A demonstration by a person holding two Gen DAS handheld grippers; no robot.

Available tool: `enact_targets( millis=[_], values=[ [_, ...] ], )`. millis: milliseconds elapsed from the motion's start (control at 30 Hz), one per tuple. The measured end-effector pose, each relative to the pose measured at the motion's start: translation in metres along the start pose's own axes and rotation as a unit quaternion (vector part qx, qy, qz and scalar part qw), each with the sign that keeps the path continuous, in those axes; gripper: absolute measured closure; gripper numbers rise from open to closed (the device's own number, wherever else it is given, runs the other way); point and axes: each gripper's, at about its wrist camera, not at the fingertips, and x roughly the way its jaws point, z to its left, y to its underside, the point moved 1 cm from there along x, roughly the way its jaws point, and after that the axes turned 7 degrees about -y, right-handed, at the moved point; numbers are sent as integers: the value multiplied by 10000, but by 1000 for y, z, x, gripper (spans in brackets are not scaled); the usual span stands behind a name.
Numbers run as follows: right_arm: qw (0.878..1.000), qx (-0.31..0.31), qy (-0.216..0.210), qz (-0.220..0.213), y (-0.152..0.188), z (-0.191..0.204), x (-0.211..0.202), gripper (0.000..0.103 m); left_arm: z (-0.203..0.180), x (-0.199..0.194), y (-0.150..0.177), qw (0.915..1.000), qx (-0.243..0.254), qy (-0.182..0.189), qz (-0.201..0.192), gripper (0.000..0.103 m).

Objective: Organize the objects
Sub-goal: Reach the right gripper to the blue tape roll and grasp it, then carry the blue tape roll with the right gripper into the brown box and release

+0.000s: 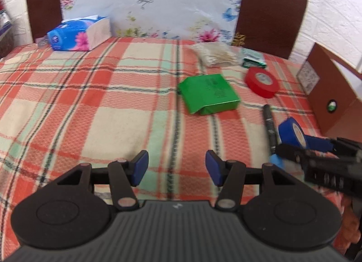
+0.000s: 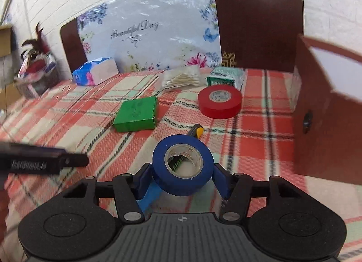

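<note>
Right hand-held gripper (image 2: pixel 181 179) clamped on blue tape roll (image 2: pixel 182 168), pads pressing both flanks, roll tipped up on edge, hole facing camera, low over plaid tabletop (image 2: pixel 67 112). Brown box (image 2: pixel 325 126) stands just right of gripper, likely drop spot; right hand nearer. Left hand-held gripper (image 1: pixel 176 168) empty, jaws apart, well left. Black pen (image 1: pixel 269 126) lies just behind roll, long axis pointing away. Red tape roll (image 2: pixel 220 101), green box (image 2: pixel 135 114) farther back.
</note>
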Motion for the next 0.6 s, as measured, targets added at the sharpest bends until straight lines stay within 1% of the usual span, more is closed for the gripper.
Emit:
enact_targets(
  millis=[100,167,233,267,333,367,433,533,567,600],
  values=[
    [9974,-522,487,-26,18,2,-31,45,-17,-8,-3,9992,140,381,-26,45],
    [9940,-691,839,104,33,-1,-47,45,-35,-13,-4,9969,307,726,5,45],
    [9893,-786,1197,268,49,-7,-62,45,-55,-18,-5,9920,485,1161,105,45],
    [9881,-756,1300,324,56,-10,-68,44,-67,-20,-4,9887,585,1372,156,45],
    [9892,-524,1337,284,69,-18,-80,42,-92,-24,-2,9814,802,1725,242,45],
    [9900,-405,1333,225,73,-21,-84,34,-104,-25,-1,9775,899,1885,307,45],
    [9907,-219,1331,155,78,-27,-89,32,-128,-25,3,9704,1080,2112,454,46],
    [9914,-175,1298,82,80,-28,-91,32,-160,-20,13,9669,1439,2022,595,48],
    [9913,-208,1295,56,81,-27,-91,33,-167,-18,16,9650,1499,2047,661,50],
    [9916,-224,1273,36,82,-27,-91,36,-172,-17,18,9629,1546,2089,726,53]
  ],
)
